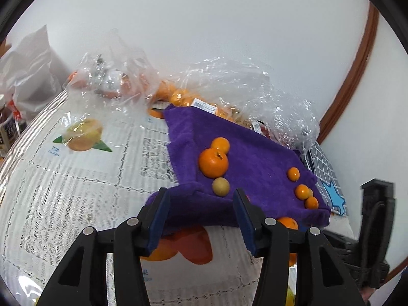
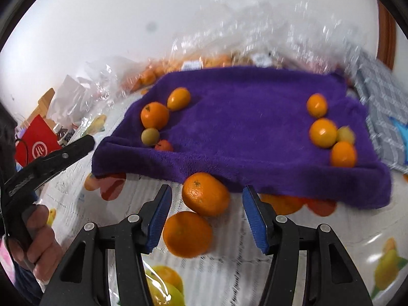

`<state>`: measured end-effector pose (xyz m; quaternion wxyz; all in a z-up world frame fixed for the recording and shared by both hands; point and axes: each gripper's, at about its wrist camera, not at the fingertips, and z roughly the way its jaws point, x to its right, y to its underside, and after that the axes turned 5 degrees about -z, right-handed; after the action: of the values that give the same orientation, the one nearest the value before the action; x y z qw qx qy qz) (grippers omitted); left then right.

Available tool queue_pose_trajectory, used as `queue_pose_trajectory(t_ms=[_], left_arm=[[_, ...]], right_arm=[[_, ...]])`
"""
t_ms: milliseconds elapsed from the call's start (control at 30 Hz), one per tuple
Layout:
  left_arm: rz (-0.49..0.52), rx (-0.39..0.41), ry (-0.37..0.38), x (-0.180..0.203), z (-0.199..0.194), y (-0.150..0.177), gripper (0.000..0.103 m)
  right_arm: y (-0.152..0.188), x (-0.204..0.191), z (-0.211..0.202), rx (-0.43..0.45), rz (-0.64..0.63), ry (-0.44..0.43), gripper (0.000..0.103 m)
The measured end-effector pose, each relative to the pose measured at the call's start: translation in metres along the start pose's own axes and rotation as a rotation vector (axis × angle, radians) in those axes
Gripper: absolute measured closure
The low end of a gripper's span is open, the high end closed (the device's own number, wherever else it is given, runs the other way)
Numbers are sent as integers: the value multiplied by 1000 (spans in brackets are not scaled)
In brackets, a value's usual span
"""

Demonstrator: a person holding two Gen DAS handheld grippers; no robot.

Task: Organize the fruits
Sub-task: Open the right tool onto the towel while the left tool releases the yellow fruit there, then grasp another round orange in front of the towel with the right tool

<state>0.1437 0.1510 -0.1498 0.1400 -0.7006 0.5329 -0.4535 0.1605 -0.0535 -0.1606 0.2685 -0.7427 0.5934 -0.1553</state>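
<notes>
Right wrist: two oranges (image 2: 196, 214) between parted hand-held gripper (image 2: 206, 219) fingers

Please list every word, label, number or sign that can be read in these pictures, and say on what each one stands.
"mango": printed on the tablecloth under the mango picture; the characters above it are too small to read.
White circular logo on the red box: not legible.
Barcode sticker on the plastic bag: too small.
Bottle label: blurred.

Black hand-held gripper (image 2: 206, 219) frame, blue finger pads (image 2: 159, 219) — silver pivot screws, bare-skinned hand (image 2: 38, 242)
</notes>
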Motion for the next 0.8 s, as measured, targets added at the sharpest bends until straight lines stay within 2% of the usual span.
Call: queue_pose_trajectory(t_ms=[100,133,233,467,533,667,800], left_arm=[[-27,-8,14,-6,1,-2,54],[-31,-10,16,-6,1,-2,54],[-27,-16,14,-6,2,-1,54],[47,-71,35,9,10,9,54],[82,-84,37,16,13,13,54],[193,-100,10,36,17,27,54],[254,-129,13,49,18,37,54]], right_arm=[[-2,6,15,-51,33,-40,52],[-3,7,16,-37,40,-32,61],[-2,7,14,-29,44,-49,62],[6,17,-26,98,17,-45,62],[11,26,-37,116,-2,-14,62],[31,51,-52,114,-23,122,62],[47,76,-59,98,1,159,62]])
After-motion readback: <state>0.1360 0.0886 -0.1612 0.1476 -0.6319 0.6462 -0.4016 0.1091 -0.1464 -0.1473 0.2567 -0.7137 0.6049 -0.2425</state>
